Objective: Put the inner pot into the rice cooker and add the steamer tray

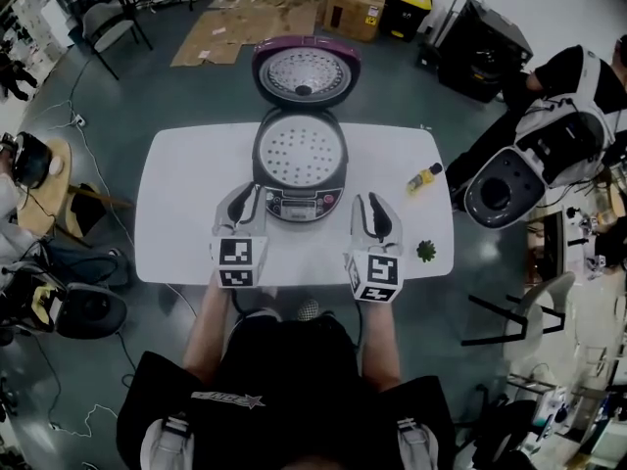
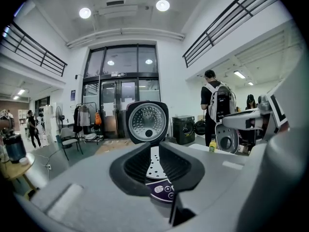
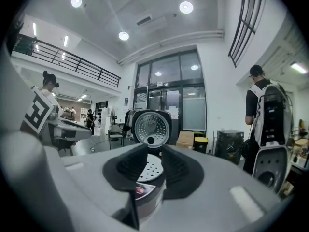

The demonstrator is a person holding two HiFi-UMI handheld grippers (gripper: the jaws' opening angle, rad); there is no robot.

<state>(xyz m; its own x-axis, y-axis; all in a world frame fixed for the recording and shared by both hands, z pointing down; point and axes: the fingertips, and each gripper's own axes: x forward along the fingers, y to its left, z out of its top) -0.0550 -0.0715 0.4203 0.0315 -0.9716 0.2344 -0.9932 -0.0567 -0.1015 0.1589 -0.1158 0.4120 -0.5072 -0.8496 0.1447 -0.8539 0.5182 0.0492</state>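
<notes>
Steamer tray [image 1: 300,152] sat in rice cooker [image 1: 300,204], mid table [image 1: 176,213], lid up. Left gripper [image 1: 250,196], right gripper [image 1: 372,204] hovered near side, jaws narrowly apart, empty. Best practice: confirm tray level.

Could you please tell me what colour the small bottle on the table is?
The bottle is yellow, best seen in the head view.
</notes>
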